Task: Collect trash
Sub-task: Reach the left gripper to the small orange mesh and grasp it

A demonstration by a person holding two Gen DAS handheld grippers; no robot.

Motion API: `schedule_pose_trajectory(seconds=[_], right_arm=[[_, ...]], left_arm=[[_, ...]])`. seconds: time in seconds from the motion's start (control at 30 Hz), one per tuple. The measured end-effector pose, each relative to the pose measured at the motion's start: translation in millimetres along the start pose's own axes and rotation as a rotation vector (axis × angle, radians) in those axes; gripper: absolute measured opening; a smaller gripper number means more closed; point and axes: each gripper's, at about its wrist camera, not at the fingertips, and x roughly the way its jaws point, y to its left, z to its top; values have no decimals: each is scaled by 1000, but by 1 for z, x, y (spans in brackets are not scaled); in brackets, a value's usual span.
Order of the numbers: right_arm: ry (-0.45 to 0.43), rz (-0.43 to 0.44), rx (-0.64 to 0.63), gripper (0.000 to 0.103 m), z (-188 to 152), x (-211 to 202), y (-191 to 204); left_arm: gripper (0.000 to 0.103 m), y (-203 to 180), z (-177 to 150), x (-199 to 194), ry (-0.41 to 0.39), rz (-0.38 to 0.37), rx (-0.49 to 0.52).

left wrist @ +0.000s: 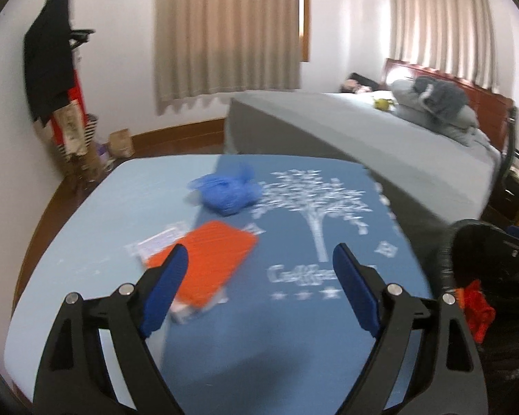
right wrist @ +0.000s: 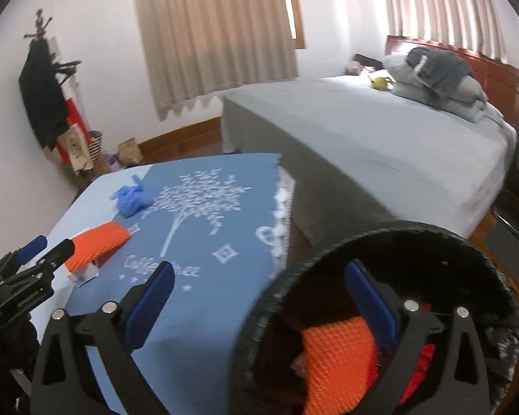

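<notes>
Beige pleated curtains [left wrist: 226, 31] hang behind a grey-sheeted bed [left wrist: 380, 138] with a red wooden headboard, and nearer the cameras a tabletop [left wrist: 97, 214] carries a blue cloth printed with a white tree [left wrist: 315, 214]. Left tongs [left wrist: 259, 256] hover low over this cloth with their blue-padded fingers spread wide, gripping nothing. Just ahead of their left finger lies an orange textured flat packet [left wrist: 211, 263], resting partly on a clear plastic wrapper [left wrist: 159, 242] that pokes out to its left. Farther ahead of the left tongs, well apart from the packet, sits a crumpled blue plastic bag [left wrist: 230, 192]. Right tongs [right wrist: 259, 276] are also spread wide and hold nothing; their left finger hangs over the blue cloth while their right finger reaches over the mouth of a round black trash bin [right wrist: 432, 238] lined with a black bag. Inside the bin, below the right finger, lies an orange textured piece of trash [right wrist: 339, 356] beside something red. From the right wrist view, the left tongs appear far to the left, next to the orange packet on the tabletop. A coat rack with a dark garment [left wrist: 46, 69] stands against the white wall beyond the tabletop.
</notes>
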Motion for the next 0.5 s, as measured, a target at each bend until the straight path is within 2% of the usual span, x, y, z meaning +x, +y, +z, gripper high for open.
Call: schedule_pose_trajectory(seconds=[0.2, 0.5], right_arm=[[15, 40, -33, 97, 4, 22, 31], [41, 61, -60, 97, 6, 48, 52]], left_arm=[[82, 32, -2, 17, 25, 50, -40], [81, 46, -7, 46, 64, 61, -58]])
